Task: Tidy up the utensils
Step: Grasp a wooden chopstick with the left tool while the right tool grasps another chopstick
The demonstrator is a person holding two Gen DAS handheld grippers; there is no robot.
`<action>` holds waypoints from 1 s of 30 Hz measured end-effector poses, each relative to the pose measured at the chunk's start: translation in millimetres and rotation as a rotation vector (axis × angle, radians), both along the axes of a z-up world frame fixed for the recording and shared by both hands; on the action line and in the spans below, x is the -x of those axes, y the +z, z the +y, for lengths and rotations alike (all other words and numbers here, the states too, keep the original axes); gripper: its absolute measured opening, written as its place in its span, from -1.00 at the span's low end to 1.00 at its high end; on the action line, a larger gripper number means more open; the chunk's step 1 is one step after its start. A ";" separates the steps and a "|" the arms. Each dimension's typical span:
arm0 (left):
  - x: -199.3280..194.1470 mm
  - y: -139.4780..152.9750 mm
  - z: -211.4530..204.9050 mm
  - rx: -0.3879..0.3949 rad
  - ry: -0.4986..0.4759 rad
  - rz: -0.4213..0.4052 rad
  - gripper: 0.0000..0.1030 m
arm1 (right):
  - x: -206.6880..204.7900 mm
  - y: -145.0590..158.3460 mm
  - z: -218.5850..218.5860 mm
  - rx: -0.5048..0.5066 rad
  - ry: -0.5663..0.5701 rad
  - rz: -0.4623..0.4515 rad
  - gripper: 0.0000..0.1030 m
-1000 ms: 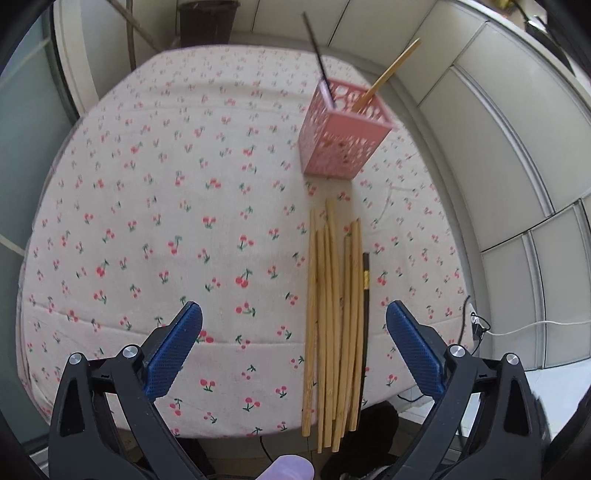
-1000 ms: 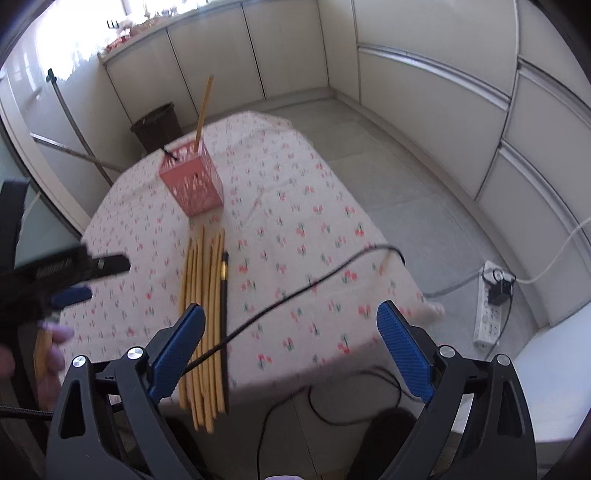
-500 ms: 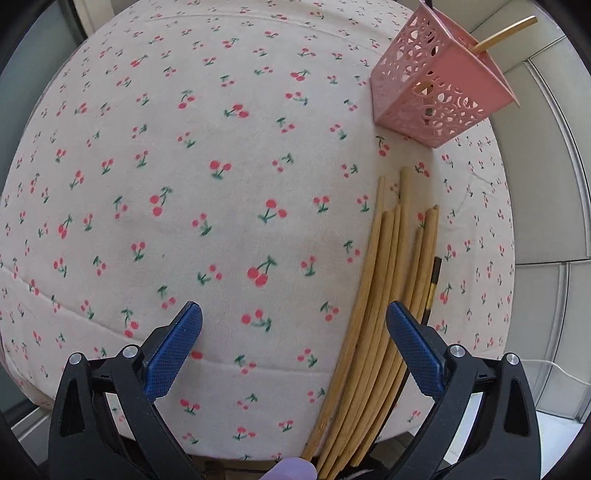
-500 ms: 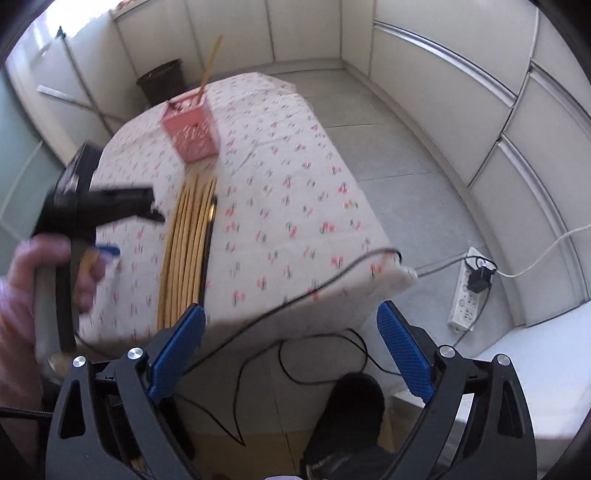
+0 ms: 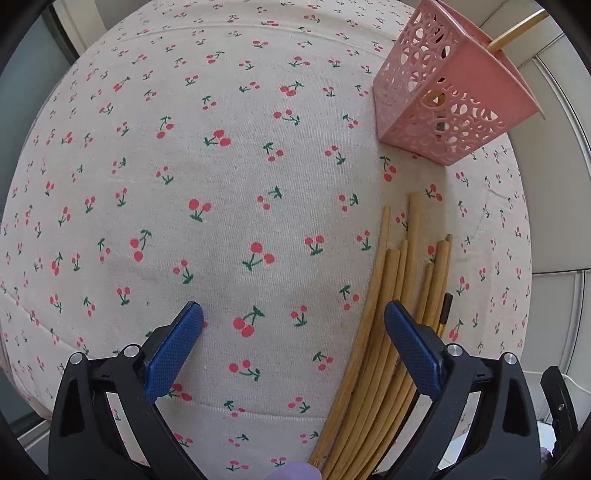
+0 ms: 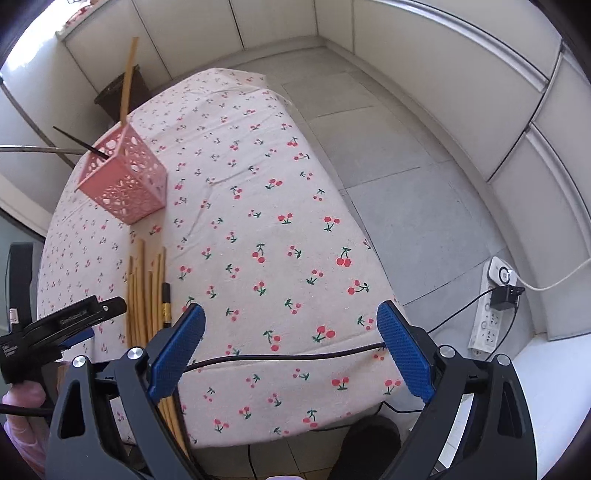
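Several wooden chopsticks (image 5: 384,314) and one black chopstick (image 5: 444,314) lie side by side on the cherry-print tablecloth (image 5: 221,166). A pink perforated holder (image 5: 443,99) stands beyond them with a wooden chopstick (image 5: 513,29) in it. My left gripper (image 5: 293,325) is open and empty, low over the cloth, its right finger just above the bundle's left side. My right gripper (image 6: 288,328) is open and empty above the table's near right part. In the right wrist view the bundle (image 6: 144,291) and the holder (image 6: 122,181), with one wooden and one black chopstick, are at the left.
A black cable (image 6: 280,357) runs across the table's near edge between my right fingers. A power strip (image 6: 491,306) lies on the tiled floor at the right. A dark bin (image 6: 118,92) stands behind the table. The left gripper's body (image 6: 55,325) shows at the left.
My left gripper has come down and closer to the cloth and the chopstick bundle. My right gripper has moved in over the table. Both stay open.
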State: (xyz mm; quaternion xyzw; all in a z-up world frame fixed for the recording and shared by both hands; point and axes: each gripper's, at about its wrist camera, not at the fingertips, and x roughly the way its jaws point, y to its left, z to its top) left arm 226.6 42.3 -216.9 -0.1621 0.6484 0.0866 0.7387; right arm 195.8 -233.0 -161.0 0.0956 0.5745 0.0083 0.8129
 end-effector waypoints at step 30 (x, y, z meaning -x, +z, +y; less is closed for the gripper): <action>-29.1 -8.3 -55.8 -0.137 -0.184 -0.042 -0.13 | -4.8 -4.4 20.8 0.024 0.052 0.002 0.77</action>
